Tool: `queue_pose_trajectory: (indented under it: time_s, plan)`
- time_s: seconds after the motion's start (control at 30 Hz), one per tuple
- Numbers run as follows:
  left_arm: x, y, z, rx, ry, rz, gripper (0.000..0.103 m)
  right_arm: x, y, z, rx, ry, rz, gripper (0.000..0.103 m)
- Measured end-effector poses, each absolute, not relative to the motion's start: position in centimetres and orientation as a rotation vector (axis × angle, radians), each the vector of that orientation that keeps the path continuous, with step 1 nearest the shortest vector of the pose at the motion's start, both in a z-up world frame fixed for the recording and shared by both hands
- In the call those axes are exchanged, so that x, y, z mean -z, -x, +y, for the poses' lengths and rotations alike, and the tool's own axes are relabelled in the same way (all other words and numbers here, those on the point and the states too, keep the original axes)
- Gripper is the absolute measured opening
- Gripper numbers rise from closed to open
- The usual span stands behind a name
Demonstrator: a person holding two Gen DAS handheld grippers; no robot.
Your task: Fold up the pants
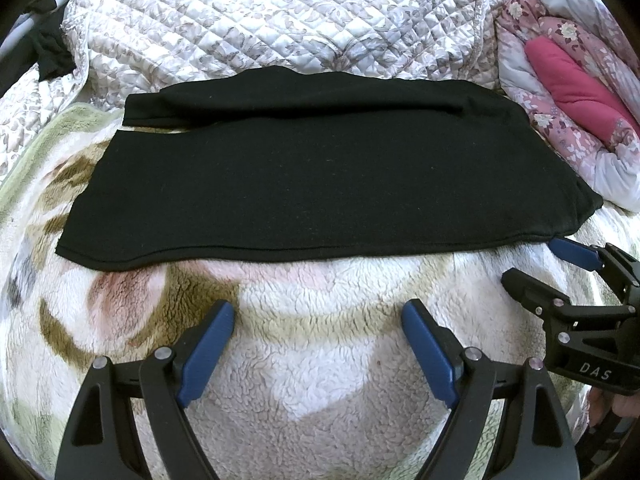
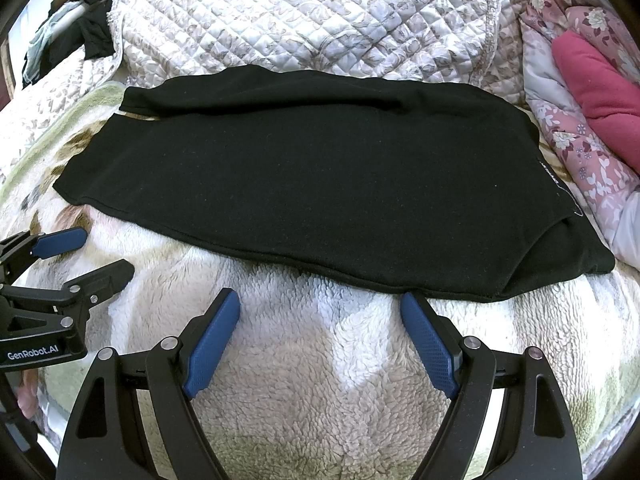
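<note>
While black pants [image 1: 304, 184] lie flat across fleece blanket [image 1: 320, 360] on bed, left hand-held gripper [image 1: 318, 320] hovers wide, empty, near hem; right hand-held gripper [image 2: 320, 312] wide, empty, right fingertip at hem.

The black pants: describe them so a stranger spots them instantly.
On the fleece blanket covering the bed, in front of the quilted grey cover, lie the black pants, spread flat. They are the only plain black cloth on it; the bundle beside them is pink and floral.
</note>
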State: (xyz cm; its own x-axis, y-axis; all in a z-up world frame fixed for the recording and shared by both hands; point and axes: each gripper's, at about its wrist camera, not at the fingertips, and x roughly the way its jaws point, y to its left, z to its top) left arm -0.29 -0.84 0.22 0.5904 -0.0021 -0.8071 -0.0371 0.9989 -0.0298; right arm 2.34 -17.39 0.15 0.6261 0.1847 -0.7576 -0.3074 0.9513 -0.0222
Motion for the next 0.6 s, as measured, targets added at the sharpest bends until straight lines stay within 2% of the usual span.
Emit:
queue_pose_trajectory:
  time_s: [0.6]
  plan:
    - [-0.19, 0.0, -0.47, -0.02, 0.035, 0.932, 0.088, -0.14, -2.16, -17.37, -0.291, 0.162, 0.851, 0.083]
